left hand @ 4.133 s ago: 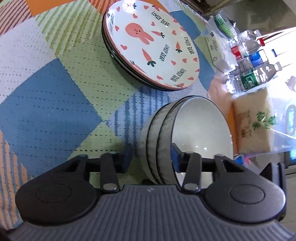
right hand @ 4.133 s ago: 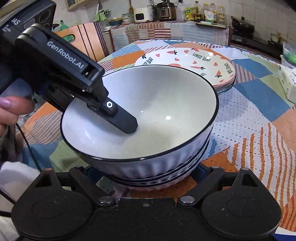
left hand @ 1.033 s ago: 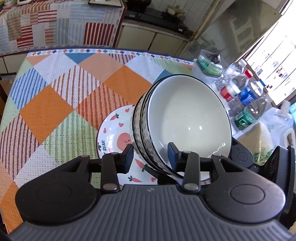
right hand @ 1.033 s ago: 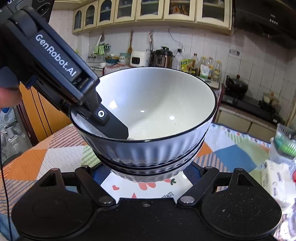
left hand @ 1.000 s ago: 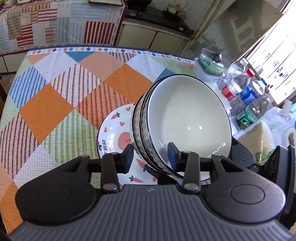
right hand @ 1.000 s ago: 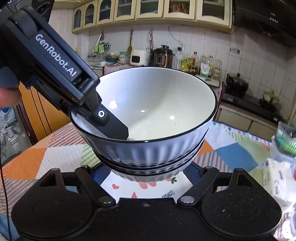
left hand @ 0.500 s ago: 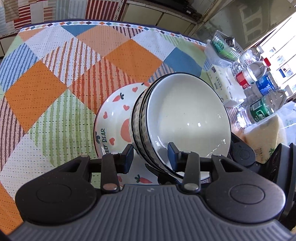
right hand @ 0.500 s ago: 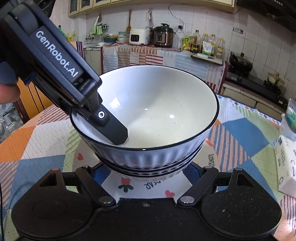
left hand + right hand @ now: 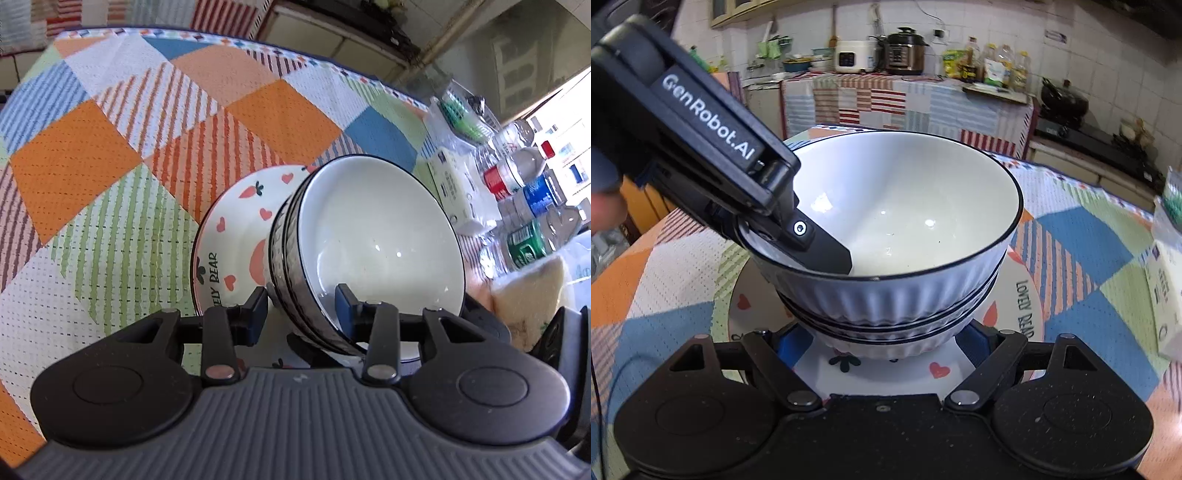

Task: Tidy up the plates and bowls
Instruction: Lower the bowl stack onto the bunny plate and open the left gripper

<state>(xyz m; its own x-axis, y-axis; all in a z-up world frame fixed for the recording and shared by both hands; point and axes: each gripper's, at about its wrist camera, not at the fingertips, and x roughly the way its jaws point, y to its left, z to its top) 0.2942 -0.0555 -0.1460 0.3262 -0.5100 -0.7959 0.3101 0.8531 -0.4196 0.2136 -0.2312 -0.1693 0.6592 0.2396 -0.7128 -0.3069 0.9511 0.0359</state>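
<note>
Left-wrist view: the bowls (image 9: pixel 369 254), a nested stack of about three white, black-rimmed pieces, fill the centre of the frame, tilted toward the camera. The left tool (image 9: pixel 301 308) grips the stack's near wall, one finger (image 9: pixel 255 314) against the ribbed outside, the other inside the top bowl. Behind and below the stack, at centre left, lies the plate (image 9: pixel 229 236) with its heart and carrot print. It rests on the patchwork-covered surface (image 9: pixel 92 166). Bottles (image 9: pixel 524 206) stand at the right edge.

Right-wrist view: the bowls (image 9: pixel 897 266) occupy the centre; the right tool (image 9: pixel 879 345) straddles the stack's base at lower centre, jaws wide, blue pads at either side of the lowest bowl. Whether those pads press on the bowl or merely flank it cannot be told. The left tool's inner finger (image 9: pixel 827 254) lies across the top bowl's inside at centre left. The plate (image 9: pixel 1027 306) shows all round beneath the stack.

Progress, as judged: the bowls are already gathered into one stack and brought directly over the plate. Whether the base now touches the plate cannot be told from either view. Remaining: seat the stack squarely on the plate, then release both tools. Whether more plates lie under the printed one is not visible.
</note>
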